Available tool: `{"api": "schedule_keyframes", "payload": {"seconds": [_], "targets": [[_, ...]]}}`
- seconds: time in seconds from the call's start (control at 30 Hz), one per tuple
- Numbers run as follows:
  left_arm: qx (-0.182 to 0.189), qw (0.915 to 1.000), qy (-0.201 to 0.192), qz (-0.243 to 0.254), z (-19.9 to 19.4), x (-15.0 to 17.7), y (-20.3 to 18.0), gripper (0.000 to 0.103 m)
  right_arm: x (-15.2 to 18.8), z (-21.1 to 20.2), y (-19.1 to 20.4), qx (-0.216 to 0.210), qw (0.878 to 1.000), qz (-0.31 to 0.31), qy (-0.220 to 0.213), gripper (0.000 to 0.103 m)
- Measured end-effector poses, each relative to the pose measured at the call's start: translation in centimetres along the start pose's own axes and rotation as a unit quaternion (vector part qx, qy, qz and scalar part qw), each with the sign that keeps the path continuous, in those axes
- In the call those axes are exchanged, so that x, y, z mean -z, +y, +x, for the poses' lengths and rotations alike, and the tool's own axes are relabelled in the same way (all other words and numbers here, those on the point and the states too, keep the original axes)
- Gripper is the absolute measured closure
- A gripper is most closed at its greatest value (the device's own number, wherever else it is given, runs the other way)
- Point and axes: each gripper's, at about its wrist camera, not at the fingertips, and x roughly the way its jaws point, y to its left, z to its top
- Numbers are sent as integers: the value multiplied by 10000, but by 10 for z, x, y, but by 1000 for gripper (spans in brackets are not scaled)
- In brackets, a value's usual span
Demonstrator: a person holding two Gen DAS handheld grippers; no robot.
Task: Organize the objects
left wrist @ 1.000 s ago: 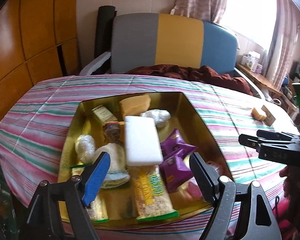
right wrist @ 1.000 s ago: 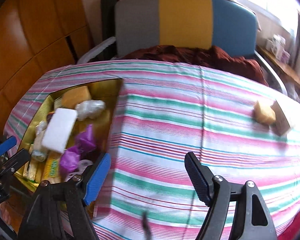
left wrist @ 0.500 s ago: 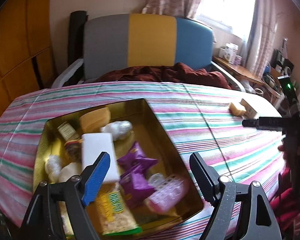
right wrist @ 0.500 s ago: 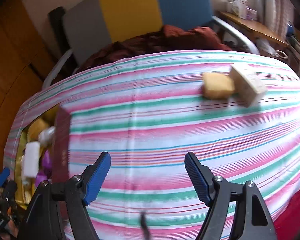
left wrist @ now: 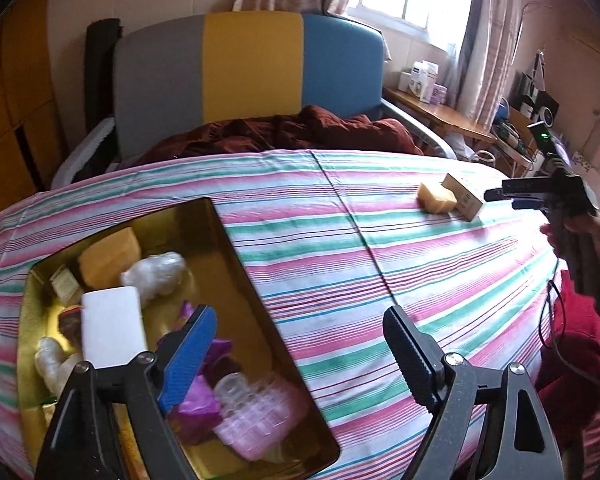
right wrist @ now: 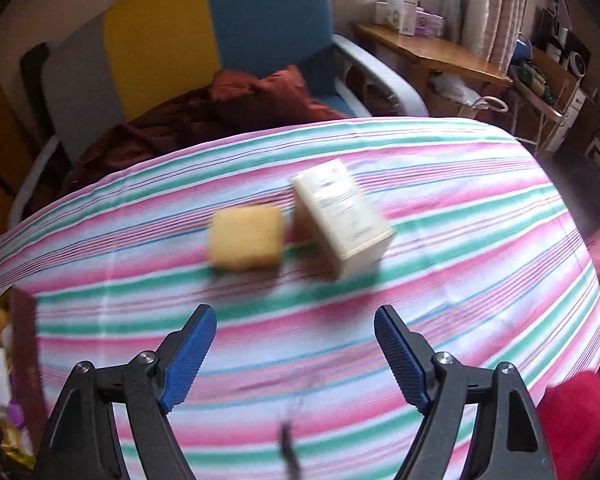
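Both tools tilt downward, empty. The left tool [left wrist: 296, 348] has its jaws opening; the right tool [right wrist: 296, 350] is opening too, nothing between them.

Left-wrist view: angled down from the near edge over the gold rectangular tin [left wrist: 236, 264] and striped cloth-covered counter [left wrist: 380, 248]. Right-wrist view: steeper, closer, farther right. Both share the yellow sponge block [left wrist: 436, 199] [right wrist: 246, 237], cream carton [left wrist: 464, 195] [right wrist: 342, 216] and tricolour chair back [left wrist: 252, 68] [right wrist: 160, 36].

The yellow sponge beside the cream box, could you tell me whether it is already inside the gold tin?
No, the yellow sponge lies on the striped cloth beside the cream box.
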Motion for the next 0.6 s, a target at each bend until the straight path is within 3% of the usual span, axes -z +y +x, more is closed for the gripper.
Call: {"api": "schedule_keyframes", "payload": {"seconds": [0.17, 0.5, 0.57, 0.6], "targets": [[80, 9999, 141, 44, 15, -4, -10, 17, -27, 29, -14, 243, 9994, -251, -22, 20], [207, 9989, 401, 137, 42, -12, -26, 17, -57, 93, -10, 402, 9972, -527, 360, 21], [239, 9986, 433, 164, 47, -15, -30, 17, -58, 101, -13, 322, 9974, -459, 455, 34], [255, 9985, 448, 180, 49, -16, -32, 17, -57, 101, -14, 168, 9979, -411, 465, 49]]}}
